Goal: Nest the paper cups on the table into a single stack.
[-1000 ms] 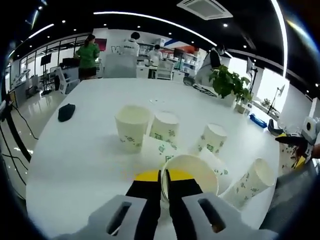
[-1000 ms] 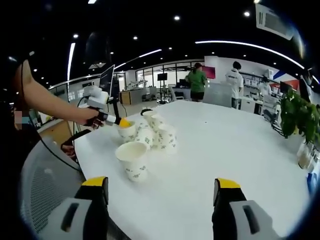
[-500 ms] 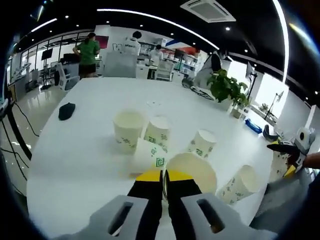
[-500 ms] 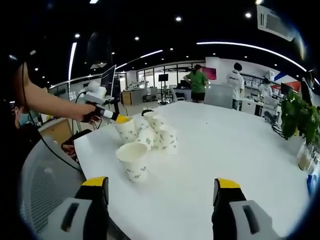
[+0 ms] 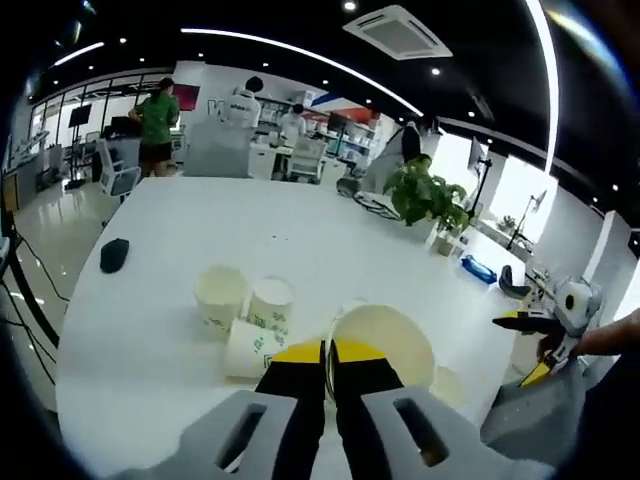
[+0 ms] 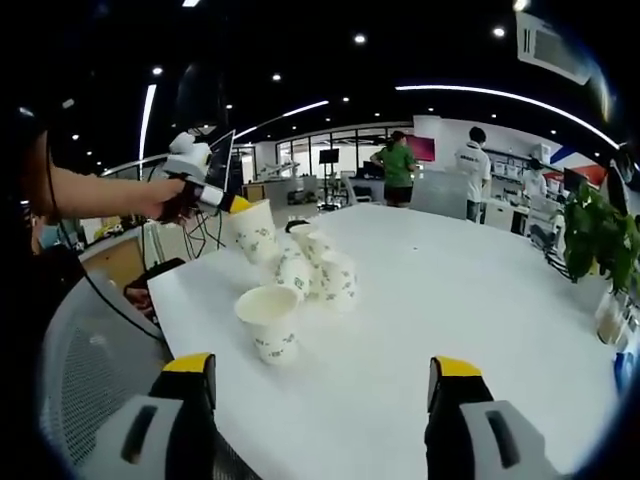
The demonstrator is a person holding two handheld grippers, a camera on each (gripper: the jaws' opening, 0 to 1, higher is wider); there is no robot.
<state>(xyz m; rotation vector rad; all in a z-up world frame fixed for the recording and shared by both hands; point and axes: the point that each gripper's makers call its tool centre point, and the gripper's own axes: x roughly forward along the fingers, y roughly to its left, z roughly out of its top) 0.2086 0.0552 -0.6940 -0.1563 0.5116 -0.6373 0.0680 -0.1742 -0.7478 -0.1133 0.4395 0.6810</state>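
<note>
My left gripper is shut on the rim of a white paper cup with green print, held above the table. In the right gripper view that same cup hangs in the air from the left gripper, over the cluster. On the white table below stand an open cup and a second cup, with another cup lying on its side. My right gripper is open and holds nothing, well short of a lone upright cup and the cluster of cups.
A black object lies on the table's far left. A potted plant stands at the table's right edge. Several people stand at desks in the background. A grey chair back sits by the table's near-left edge.
My left gripper has lifted its cup up off the table, away from the cups below. The right gripper has stayed where it was, still open.
</note>
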